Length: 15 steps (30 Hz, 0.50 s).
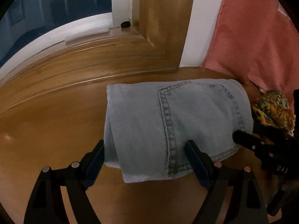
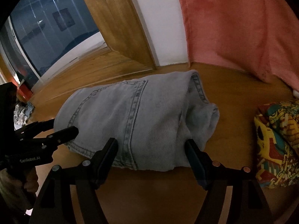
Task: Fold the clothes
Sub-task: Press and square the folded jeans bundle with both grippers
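Folded light denim jeans (image 1: 173, 119) are lying centre frame on the wooden table (image 1: 46, 130), long axis left-right; left gripper (image 1: 144, 160) and right gripper (image 2: 151, 158) are both spreading open, straddling the near edge

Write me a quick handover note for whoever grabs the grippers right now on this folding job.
Left gripper: open, jaws straddling the near edge of the folded jeans.
Right gripper: open, straddling the same edge further right; neither is clamped.
Jeans lie in a compact fold on the wooden table, pocket up.
A colourful patterned garment sits folded to the right; pink cloth hangs behind.
Done: jeans look folded.
Left: probably tidy or move them aside.
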Motion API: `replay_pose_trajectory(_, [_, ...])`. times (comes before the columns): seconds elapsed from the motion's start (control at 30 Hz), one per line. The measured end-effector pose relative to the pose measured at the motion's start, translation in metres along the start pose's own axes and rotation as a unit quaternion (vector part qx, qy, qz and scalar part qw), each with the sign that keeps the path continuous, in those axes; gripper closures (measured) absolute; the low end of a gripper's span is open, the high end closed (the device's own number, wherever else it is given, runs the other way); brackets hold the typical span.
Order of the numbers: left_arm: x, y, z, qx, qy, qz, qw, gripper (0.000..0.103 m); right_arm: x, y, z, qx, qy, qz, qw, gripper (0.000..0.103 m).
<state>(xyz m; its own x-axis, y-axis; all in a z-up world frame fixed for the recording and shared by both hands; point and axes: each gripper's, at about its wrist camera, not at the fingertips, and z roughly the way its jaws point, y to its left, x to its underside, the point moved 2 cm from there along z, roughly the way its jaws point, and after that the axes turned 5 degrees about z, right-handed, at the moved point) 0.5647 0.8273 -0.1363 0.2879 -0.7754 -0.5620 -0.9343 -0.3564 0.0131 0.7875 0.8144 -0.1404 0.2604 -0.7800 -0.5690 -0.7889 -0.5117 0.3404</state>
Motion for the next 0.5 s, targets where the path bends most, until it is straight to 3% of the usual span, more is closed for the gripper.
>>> replay_pose_trajectory(0.2, [0.007, -0.005, -0.019, -0.003, -0.002, -0.015, 0.9999, 0.020, -0.001, 0.007, -0.021, 0.033, -0.024, -0.001, 0.999, 0.030])
replay_pose_trajectory(0.5, [0.022, -0.032, -0.042, 0.006, 0.004, -0.011, 0.9999, 0.020, 0.005, 0.021, -0.056, 0.033, 0.000, 0.020, 0.999, 0.029])
